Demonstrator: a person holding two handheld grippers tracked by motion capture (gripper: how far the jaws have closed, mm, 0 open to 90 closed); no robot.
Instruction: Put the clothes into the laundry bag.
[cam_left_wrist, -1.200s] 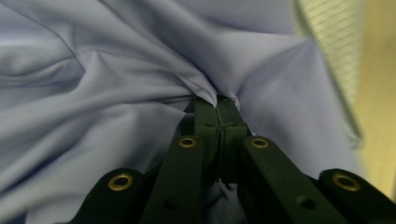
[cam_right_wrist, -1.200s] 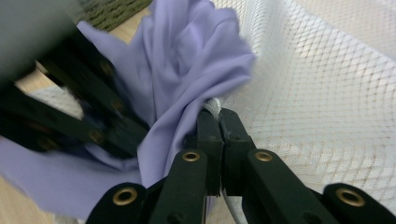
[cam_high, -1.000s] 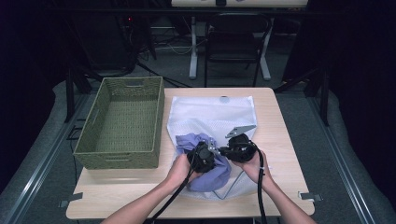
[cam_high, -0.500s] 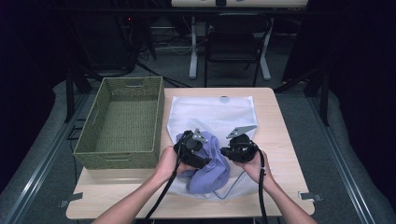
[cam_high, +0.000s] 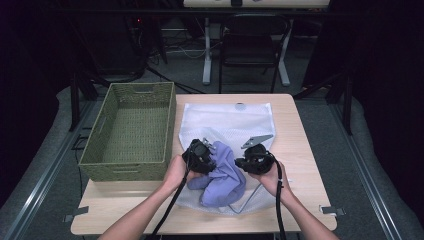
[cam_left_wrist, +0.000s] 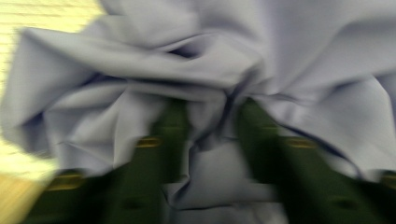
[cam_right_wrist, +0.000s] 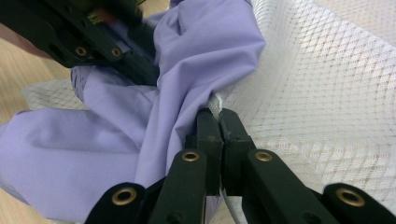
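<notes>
A lavender cloth (cam_high: 222, 177) lies bunched at the mouth of a white mesh bag (cam_high: 225, 122) spread flat on the table. My left gripper (cam_high: 211, 154) is at the cloth's left side. In the left gripper view its jaws (cam_left_wrist: 210, 105) are closed on a fold of the cloth (cam_left_wrist: 140, 70). My right gripper (cam_high: 241, 162) is at the cloth's right side, shut (cam_right_wrist: 215, 114) on the white hem of the mesh bag (cam_right_wrist: 327, 93), which it holds up. The cloth (cam_right_wrist: 93, 149) hangs just left of that hem. The left gripper (cam_right_wrist: 140, 70) reaches in from the upper left.
A green woven basket (cam_high: 125, 165) stands on the left part of the wooden table (cam_high: 300, 150), close beside the bag. A black chair (cam_high: 250, 45) and cables are on the floor beyond the far edge.
My left gripper has moved a little left and away with the cloth, bunching it up higher. The right gripper has stayed in place on the bag's hem.
</notes>
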